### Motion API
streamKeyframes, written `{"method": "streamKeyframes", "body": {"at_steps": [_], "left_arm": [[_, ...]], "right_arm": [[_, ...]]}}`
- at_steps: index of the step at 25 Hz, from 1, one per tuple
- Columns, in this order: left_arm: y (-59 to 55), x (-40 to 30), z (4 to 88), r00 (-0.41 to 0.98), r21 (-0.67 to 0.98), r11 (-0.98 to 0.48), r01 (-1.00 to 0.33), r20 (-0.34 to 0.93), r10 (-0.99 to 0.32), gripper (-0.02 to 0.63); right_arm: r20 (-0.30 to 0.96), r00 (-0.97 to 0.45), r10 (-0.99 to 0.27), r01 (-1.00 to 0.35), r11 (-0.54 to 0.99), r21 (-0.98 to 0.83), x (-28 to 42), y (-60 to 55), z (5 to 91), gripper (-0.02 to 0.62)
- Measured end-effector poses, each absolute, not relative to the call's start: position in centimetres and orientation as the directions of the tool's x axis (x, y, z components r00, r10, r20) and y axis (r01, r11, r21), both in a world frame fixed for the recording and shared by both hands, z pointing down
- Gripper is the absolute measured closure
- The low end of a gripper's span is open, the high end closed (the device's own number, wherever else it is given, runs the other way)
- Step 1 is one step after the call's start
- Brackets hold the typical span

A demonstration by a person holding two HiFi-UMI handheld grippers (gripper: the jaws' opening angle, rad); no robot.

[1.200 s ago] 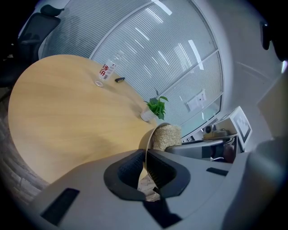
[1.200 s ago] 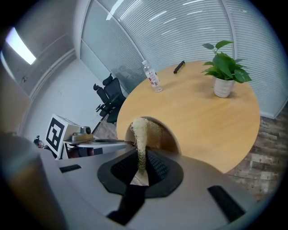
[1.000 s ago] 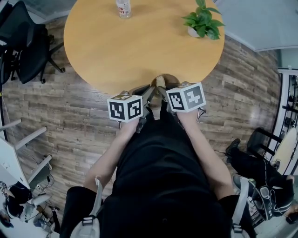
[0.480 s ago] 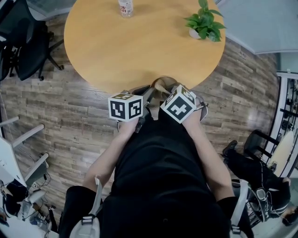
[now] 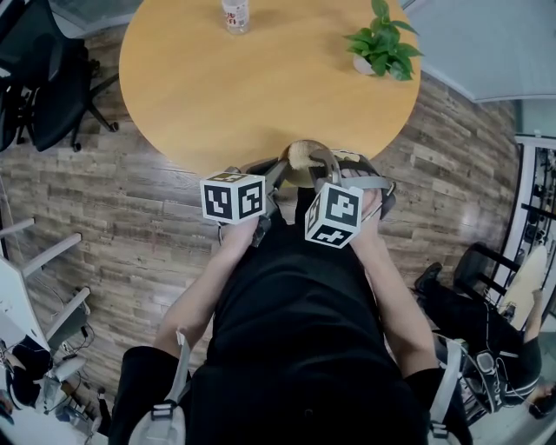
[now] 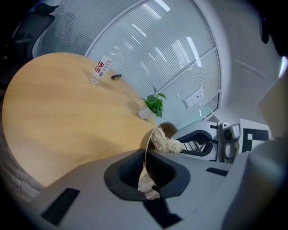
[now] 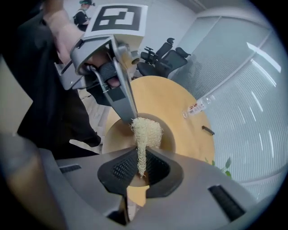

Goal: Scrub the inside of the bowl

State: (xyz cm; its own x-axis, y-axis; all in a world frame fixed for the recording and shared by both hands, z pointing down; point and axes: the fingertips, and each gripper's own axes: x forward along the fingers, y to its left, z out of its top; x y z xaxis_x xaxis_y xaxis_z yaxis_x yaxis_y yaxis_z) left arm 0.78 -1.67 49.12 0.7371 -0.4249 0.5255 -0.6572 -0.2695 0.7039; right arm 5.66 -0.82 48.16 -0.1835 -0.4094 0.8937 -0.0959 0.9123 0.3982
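Office mtg rm: swivel chairs (image 5: 39, 83), round table (image 5: 217, 96), striped glass partition (image 6: 148, 54).

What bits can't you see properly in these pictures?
Head view: the bottle, cut off by the top edge.
Left gripper view: the small dark thing on the table, too small to name.
Right gripper view: the bottom of the bowl, hidden behind the scrubber.

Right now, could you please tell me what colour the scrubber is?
The scrubber is pale cream; the right gripper view shows it best.
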Motion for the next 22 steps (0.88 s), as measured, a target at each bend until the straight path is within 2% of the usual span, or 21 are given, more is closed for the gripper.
{"method": "streamKeyframes", "body": {"at_steps": [5,11,17,22], "left_arm": [[-1.6,0.6,49.4,0.737,0.709,-0.257,-0.656,0.530,-0.419,0.583],[-1.5,0.6,49.1,0.742,0.718,-0.255,-0.648,0.519,-0.424,0.584],[-1.7,0.4,49.0,0.731,0.708,-0.258,-0.658,0.516,-0.447,0.582],[-1.5,0.5,48.4,0.725,0.690,-0.279,-0.668,0.518,-0.455,0.577]], "right_arm": [[0.865,-0.218,-0.453,0.023,0.883,0.468,4.8,-0.6,47.4,0.559],[0.870,-0.223,-0.440,-0.024,0.894,0.447,4.9,-0.7,47.5,0.558],[0.918,-0.228,-0.324,-0.202,0.938,0.281,5.6,-0.3,49.3,0.558],[0.935,-0.313,-0.164,-0.490,0.871,-0.011,5.5,1.4,50.2,0.558]]}}
